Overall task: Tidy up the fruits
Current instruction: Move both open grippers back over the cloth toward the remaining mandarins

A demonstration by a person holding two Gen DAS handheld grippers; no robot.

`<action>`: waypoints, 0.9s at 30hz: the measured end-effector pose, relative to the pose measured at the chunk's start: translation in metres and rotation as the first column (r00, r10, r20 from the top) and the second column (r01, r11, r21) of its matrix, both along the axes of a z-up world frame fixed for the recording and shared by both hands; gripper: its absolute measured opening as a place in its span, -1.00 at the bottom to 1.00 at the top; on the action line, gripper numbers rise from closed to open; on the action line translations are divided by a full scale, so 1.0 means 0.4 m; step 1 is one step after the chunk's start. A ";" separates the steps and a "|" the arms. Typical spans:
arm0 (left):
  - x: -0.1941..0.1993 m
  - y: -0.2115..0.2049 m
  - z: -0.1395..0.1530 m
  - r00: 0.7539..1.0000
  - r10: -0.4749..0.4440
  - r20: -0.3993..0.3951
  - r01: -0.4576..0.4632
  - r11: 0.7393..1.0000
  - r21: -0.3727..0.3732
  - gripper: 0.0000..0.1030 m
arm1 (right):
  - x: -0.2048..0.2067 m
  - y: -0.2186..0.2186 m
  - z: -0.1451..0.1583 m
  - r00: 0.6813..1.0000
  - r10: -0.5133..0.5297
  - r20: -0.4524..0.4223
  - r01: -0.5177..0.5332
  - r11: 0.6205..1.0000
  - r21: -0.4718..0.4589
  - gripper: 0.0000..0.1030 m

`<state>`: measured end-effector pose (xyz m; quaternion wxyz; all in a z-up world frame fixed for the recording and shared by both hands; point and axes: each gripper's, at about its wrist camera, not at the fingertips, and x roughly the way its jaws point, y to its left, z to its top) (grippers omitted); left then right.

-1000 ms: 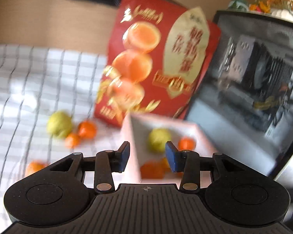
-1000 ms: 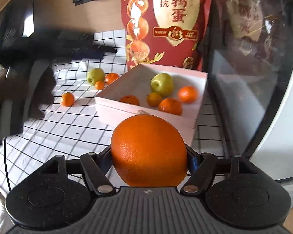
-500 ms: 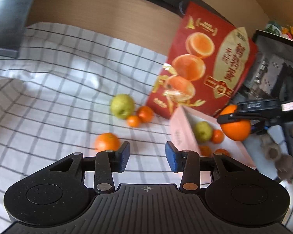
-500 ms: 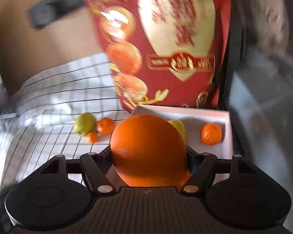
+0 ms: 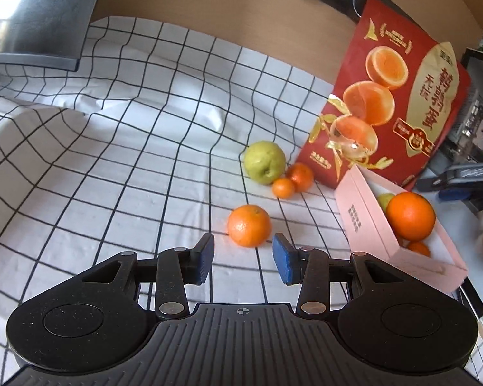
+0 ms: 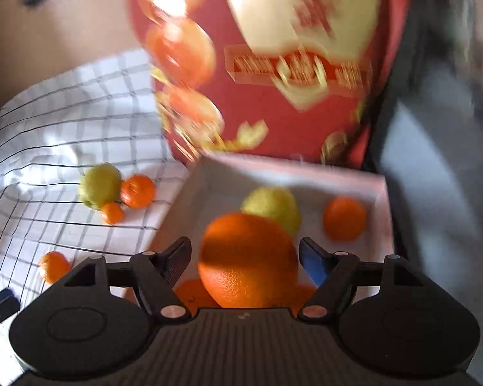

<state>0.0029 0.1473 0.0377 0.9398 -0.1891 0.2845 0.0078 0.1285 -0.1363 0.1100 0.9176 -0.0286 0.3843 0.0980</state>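
Observation:
My left gripper (image 5: 243, 262) is open and empty, just short of a loose orange (image 5: 249, 225) on the checked cloth. Beyond it lie a green pear (image 5: 264, 166) and two small oranges (image 5: 293, 180). The pink box (image 5: 367, 222) stands to the right. My right gripper (image 6: 244, 259) is open over the box (image 6: 354, 177); the big orange (image 6: 248, 260) sits between its fingers, apart from the pads, inside the box with a green pear (image 6: 273, 204) and a small orange (image 6: 344, 218). The big orange also shows in the left wrist view (image 5: 410, 215).
A red printed bag (image 5: 393, 96) stands behind the box against the wooden wall. A dark glass-fronted appliance (image 6: 441, 112) is right of the box. A dark screen (image 5: 45, 16) sits at the far left. The cloth (image 5: 112, 160) is rumpled on the left.
My right gripper has opened and let go of the big orange into the pink box. My left gripper has swung left and closed in on the loose orange.

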 end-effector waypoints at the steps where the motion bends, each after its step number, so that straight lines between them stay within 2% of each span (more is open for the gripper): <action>1: 0.007 0.003 -0.003 1.000 0.013 0.004 -0.013 1.000 -0.002 -0.14 | -0.019 0.010 0.024 0.999 0.017 0.048 -0.016 1.000 -0.011 0.53; 2: 0.017 0.007 -0.006 0.999 0.032 0.010 -0.031 0.999 -0.004 -0.14 | -0.029 0.020 0.042 0.996 0.036 0.081 -0.035 0.999 -0.011 0.62; 5: 0.039 0.029 -0.018 0.995 0.098 0.031 -0.098 0.995 -0.014 -0.14 | -0.058 0.047 0.081 0.988 0.085 0.127 -0.089 0.996 0.024 0.64; 10: 0.035 0.075 -0.045 0.986 0.155 0.063 -0.148 0.984 -0.103 -0.14 | -0.037 0.121 0.066 0.989 0.142 0.039 -0.146 0.980 0.133 0.64; 14: 0.030 0.082 -0.071 0.985 0.151 0.084 -0.142 0.985 -0.102 -0.14 | 0.013 0.201 0.030 0.990 0.143 0.002 -0.141 0.979 0.149 0.62; 15: 0.034 0.081 -0.073 0.985 0.153 0.076 -0.146 0.984 -0.098 -0.14 | 0.025 0.222 0.018 0.989 0.147 -0.003 -0.146 0.980 0.139 0.58; 17: 0.029 0.081 -0.069 0.982 0.160 0.105 -0.149 0.983 -0.106 -0.14 | 0.044 0.255 -0.003 0.986 0.164 -0.015 -0.161 0.980 0.118 0.15; 20: 0.022 0.069 -0.062 0.974 0.167 0.155 -0.154 0.983 -0.096 -0.14 | 0.089 0.304 -0.040 0.980 0.186 -0.070 -0.178 0.978 0.114 -0.08; 24: 0.035 0.050 -0.066 0.983 0.112 0.143 -0.101 0.991 -0.084 -0.14 | 0.139 0.365 -0.089 0.977 0.175 -0.122 -0.164 0.982 0.097 -0.11; 27: 0.031 0.050 -0.064 0.982 0.110 0.155 -0.098 0.992 -0.083 -0.14 | 0.173 0.400 -0.119 0.981 0.143 -0.135 -0.133 0.988 0.079 -0.11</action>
